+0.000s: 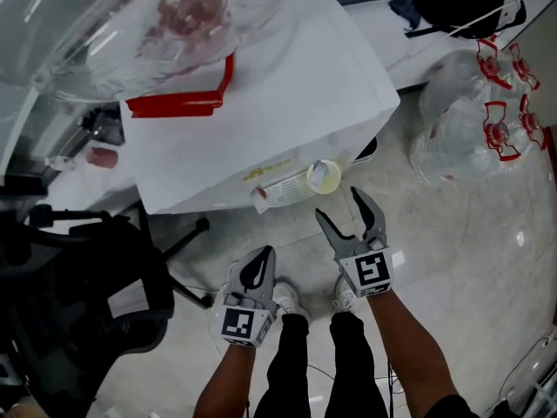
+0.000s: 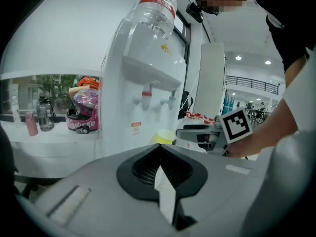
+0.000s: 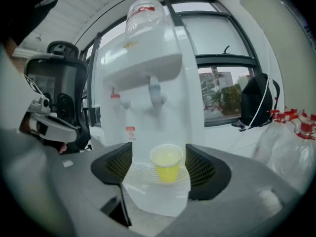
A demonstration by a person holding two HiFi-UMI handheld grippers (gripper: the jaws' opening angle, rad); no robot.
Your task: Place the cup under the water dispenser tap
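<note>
A small yellow paper cup (image 3: 167,163) stands upright on the drip tray (image 3: 140,173) of the white water dispenser (image 3: 148,63), below its blue tap (image 3: 155,94) and right of the red tap (image 3: 116,99). From the head view the cup (image 1: 324,177) sits at the dispenser's front. My right gripper (image 1: 339,205) is open just in front of the cup, its pads clear of it and nothing held. My left gripper (image 1: 258,268) is lower and to the left, shut and empty. In the left gripper view the cup (image 2: 164,136) shows beside the right gripper (image 2: 205,132).
A black office chair (image 1: 78,294) stands at the left. Empty water bottles (image 1: 474,120) with red handles lie on the floor at the right, and a black backpack (image 1: 461,3) lies behind them. A helmet (image 2: 81,115) and drink bottles sit on a ledge left of the dispenser.
</note>
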